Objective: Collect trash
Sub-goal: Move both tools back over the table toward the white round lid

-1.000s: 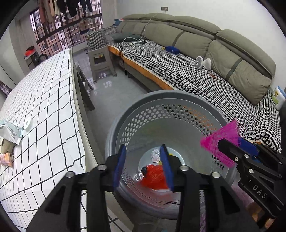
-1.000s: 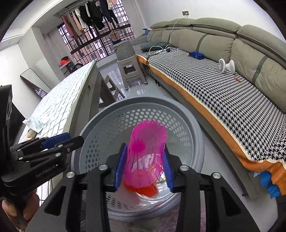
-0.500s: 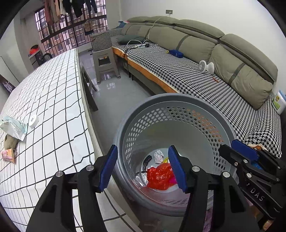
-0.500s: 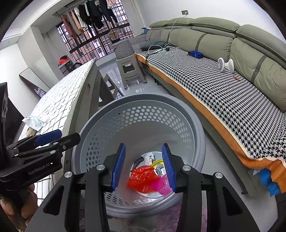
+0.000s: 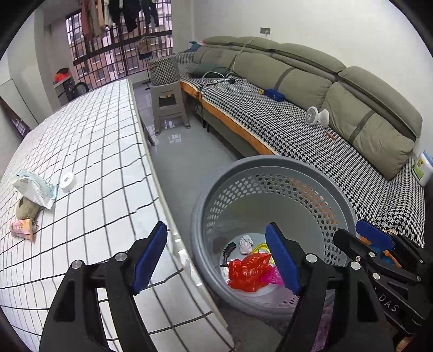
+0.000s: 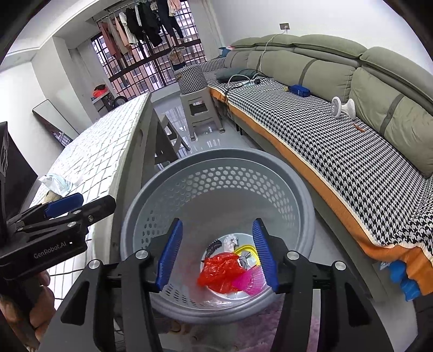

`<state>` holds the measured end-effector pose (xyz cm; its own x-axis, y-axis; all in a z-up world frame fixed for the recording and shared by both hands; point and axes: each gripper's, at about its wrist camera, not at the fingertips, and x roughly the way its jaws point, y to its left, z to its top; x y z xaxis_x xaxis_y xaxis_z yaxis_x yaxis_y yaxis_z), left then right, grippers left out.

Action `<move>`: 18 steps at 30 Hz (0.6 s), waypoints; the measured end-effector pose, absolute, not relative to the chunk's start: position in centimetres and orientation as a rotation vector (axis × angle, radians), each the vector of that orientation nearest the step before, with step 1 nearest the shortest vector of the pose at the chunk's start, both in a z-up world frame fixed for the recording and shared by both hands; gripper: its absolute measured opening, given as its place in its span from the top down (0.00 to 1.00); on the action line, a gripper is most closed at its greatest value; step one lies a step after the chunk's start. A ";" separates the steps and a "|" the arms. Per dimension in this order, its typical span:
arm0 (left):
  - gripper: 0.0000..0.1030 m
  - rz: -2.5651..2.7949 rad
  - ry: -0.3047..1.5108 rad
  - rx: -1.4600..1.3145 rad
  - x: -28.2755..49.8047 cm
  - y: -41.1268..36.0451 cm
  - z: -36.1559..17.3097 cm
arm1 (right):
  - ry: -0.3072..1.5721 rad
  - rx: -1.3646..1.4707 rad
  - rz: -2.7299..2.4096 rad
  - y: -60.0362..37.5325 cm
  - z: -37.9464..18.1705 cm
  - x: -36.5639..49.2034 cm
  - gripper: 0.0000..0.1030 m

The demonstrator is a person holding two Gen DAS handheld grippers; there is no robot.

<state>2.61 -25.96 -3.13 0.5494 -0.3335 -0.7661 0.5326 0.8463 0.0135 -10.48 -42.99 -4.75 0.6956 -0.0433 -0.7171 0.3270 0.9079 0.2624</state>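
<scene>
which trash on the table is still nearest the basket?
The small white round lid, right of the white-and-blue wrapper; the brown lump and pink wrapper lie farther from the basket.

Long grey sofa [image 5: 338, 89] with houndstooth cover [image 5: 311, 138] runs along the right wall; small white fan [image 5: 317, 116] and blue pouch [image 5: 274, 94] lie on the seat. Grey plastic stool [image 5: 169, 105] on the floor carries a houndstooth cushion [image 5: 164, 69]. Clothes [image 6: 146, 23] hang at the barred window.

basket [image 6: 216, 162] mouth open, table [image 5: 94, 162] beside
</scene>
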 end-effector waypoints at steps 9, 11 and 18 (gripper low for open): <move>0.22 -0.426 0.807 0.199 3.1 -20.5 -1.7 | 0.753 0.350 -0.145 -39.7 -2.7 -9.2 0.45; 0.22 -0.392 0.805 0.185 3.5 -19.0 -1.5 | 0.743 0.336 -0.128 -38.9 -2.2 -8.7 0.42; 0.22 -0.266 0.799 0.118 5.3 -12.3 -1.0 | 0.728 0.267 -0.043 -34.4 -0.6 -6.1 0.42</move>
<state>5.27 -12.26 -0.97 0.6659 -0.1910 -0.7212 0.2798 0.9600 0.0041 -6.06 -34.38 -0.62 0.7471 0.0539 -0.6625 0.1313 0.9651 0.2265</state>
